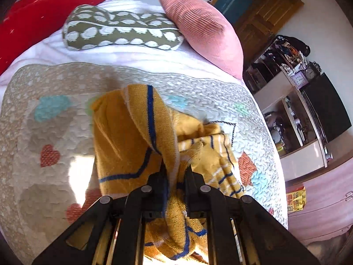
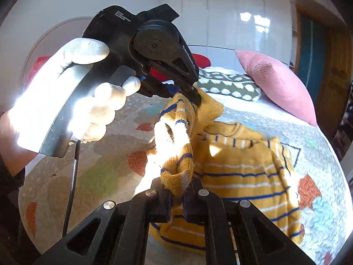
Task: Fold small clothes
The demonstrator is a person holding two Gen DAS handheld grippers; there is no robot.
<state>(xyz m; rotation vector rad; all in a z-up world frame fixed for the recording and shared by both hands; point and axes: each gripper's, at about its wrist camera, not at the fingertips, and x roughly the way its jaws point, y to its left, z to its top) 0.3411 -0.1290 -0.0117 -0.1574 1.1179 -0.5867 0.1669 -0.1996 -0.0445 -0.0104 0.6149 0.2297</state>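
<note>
A small mustard-yellow knit sweater (image 2: 240, 174) with blue and white stripes lies partly on the quilted bed cover (image 2: 320, 150). My left gripper (image 1: 175, 172) is shut on a fold of the sweater (image 1: 132, 132) and lifts it off the cover. In the right wrist view the left gripper (image 2: 194, 98) pinches the top of a striped sleeve. My right gripper (image 2: 177, 193) is shut on the lower end of the same sleeve (image 2: 176, 172). The sleeve hangs stretched between the two grippers.
A pink pillow (image 1: 205, 28), a green dotted cushion (image 1: 123, 31) and a red cushion (image 1: 44, 15) lie at the head of the bed. A shelf unit (image 1: 293, 101) stands to the right of the bed. The person's gloved hand (image 2: 92, 101) holds the left gripper.
</note>
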